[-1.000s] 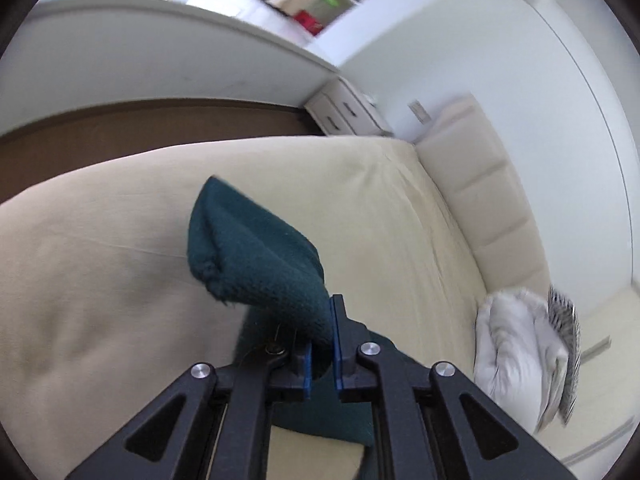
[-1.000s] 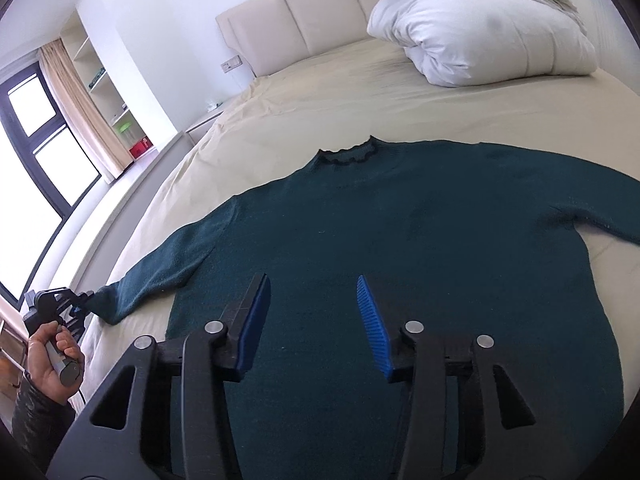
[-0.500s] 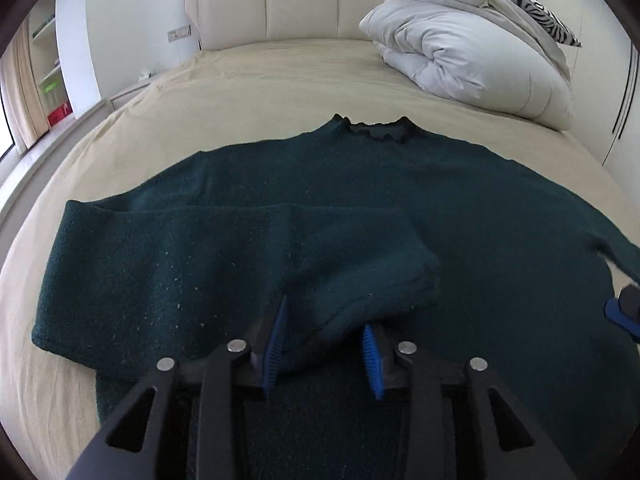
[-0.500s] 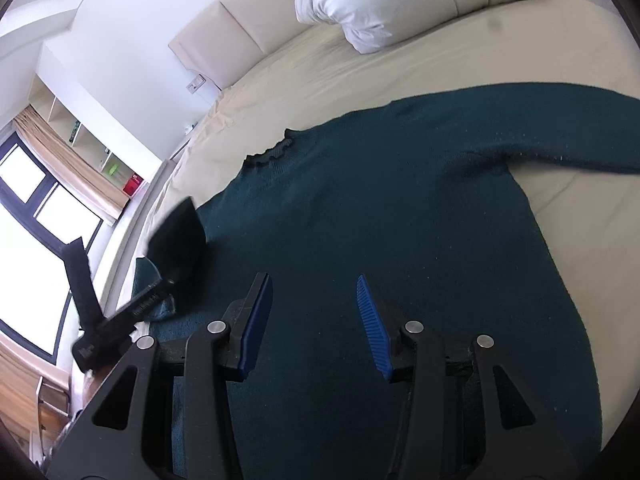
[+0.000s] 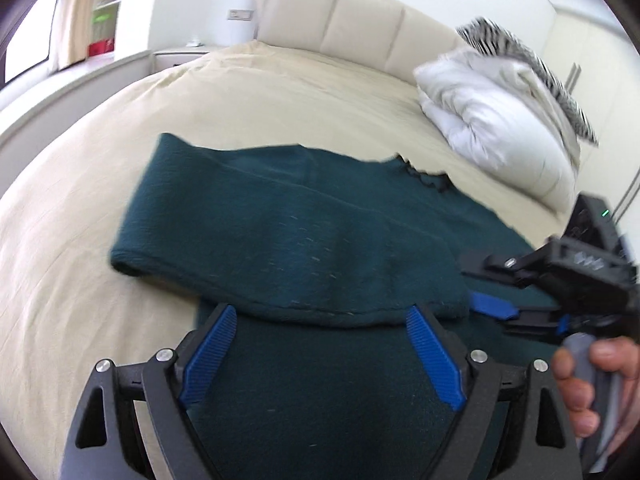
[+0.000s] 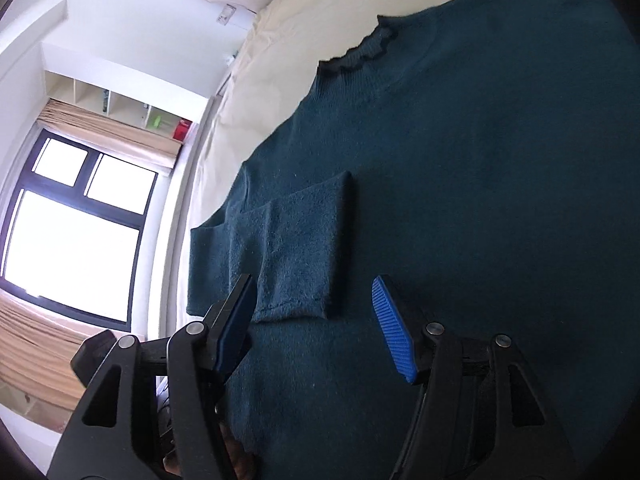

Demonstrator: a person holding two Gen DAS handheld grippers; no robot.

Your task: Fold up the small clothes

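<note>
A dark teal sweater (image 5: 304, 240) lies flat on the beige bed (image 5: 248, 92), frilled collar (image 6: 360, 50) at the far side. Its left sleeve (image 6: 300, 248) is folded across the chest, cuff toward me. My left gripper (image 5: 324, 344) hovers just behind the cuff edge, its jaws opening wide, with only the sweater's body beneath them. My right gripper (image 6: 316, 308) is low over the sweater, jaws opening, with the cuff's corner lying ahead of its fingertips and the pads not pressing. In the left wrist view the right gripper (image 5: 496, 312) reaches in from the right, held by a hand (image 5: 592, 380).
A white duvet with a zebra-print pillow (image 5: 504, 112) is piled at the bed's far right by the padded headboard (image 5: 340, 20). A window (image 6: 72, 220) with curtains and a shelf stands beyond the bed's left side. Bare sheet surrounds the sweater.
The left gripper carried the sleeve over the sweater's body, let it go and opened wide. The right gripper dropped toward the folded cuff, rolled, and spread its jaws further.
</note>
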